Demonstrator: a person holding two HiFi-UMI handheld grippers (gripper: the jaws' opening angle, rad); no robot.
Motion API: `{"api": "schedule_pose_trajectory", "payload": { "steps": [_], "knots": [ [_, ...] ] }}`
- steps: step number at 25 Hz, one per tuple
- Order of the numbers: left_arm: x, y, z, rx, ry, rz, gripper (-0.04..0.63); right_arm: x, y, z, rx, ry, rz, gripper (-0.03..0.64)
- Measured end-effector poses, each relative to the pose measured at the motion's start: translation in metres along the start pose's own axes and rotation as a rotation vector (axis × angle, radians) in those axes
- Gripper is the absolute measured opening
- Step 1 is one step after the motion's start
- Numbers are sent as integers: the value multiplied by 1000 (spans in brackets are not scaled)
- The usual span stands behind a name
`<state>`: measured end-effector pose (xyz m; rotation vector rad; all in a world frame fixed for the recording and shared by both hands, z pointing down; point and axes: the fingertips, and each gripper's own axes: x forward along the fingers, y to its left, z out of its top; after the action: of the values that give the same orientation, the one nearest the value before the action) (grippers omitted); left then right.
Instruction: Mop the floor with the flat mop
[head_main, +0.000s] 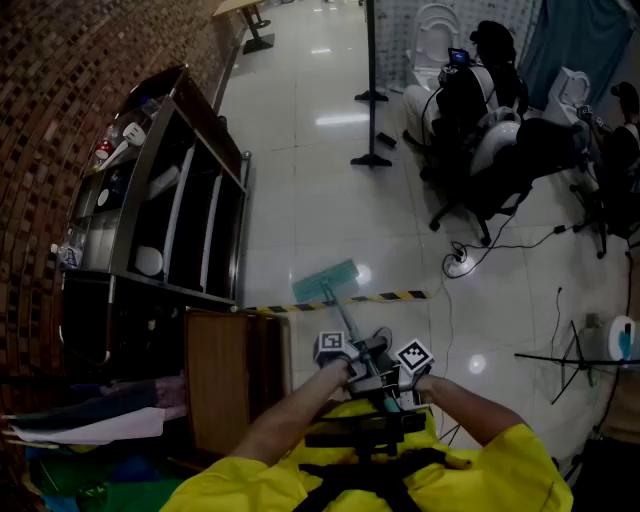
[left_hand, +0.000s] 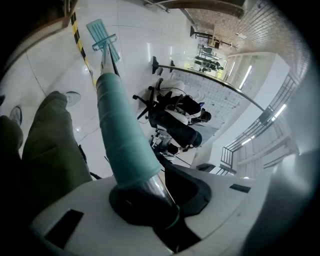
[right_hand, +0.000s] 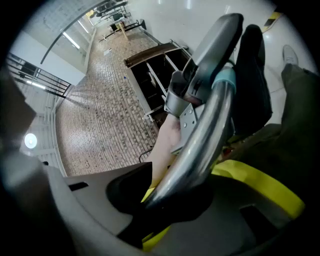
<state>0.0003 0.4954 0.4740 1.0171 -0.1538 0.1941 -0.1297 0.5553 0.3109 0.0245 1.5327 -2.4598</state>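
Head view puts the flat mop's mop head (head_main: 325, 283) flat on the glossy floor (head_main: 310, 170), just on the far side of the striped tape (head_main: 392, 296). Whether it overlaps the tape we cannot tell. From there the handle (head_main: 345, 322) slants back across the tape to us, and both tools hold it on the near side of the tape, close to our body. The left gripper (head_main: 352, 362) sits nearer the tape and the right gripper (head_main: 396, 386) just behind it. In the left gripper view its fingers (left_hand: 199, 187) are clamped on bare metal right below the teal sleeve (left_hand: 125, 135), with the pole running on toward the tape. In the right gripper view its fingers (right_hand: 125, 192) are closed around the shiny tube (right_hand: 200, 145) at a wide setting. We judge the mop light but long, so it works as a lever. The pole looks stiff, while the head probably swivels at its joint and will stay flat only under steady downward pressure. Polished metal may slip or twist in the pads. We would rather take hold on the sleeve and spread the two holds further apart.
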Motion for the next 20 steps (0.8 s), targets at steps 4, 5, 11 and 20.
{"api": "schedule_pose_trajectory", "payload": {
  "steps": [4,5,11,20],
  "knots": [
    [37,-38,59,20,-12,11,75,-30,25,60,-24,69,-41,112],
    [43,-49,73,33,-20,4,75,-34,32,72,-33,83,-47,112],
    [58,-95,132,58,-70,-33,77,-46,63,127,-60,158,-80,112],
    [56,-109,235,48,-76,-76,77,-29,53,229,-75,205,-160,112]
  ]
}}
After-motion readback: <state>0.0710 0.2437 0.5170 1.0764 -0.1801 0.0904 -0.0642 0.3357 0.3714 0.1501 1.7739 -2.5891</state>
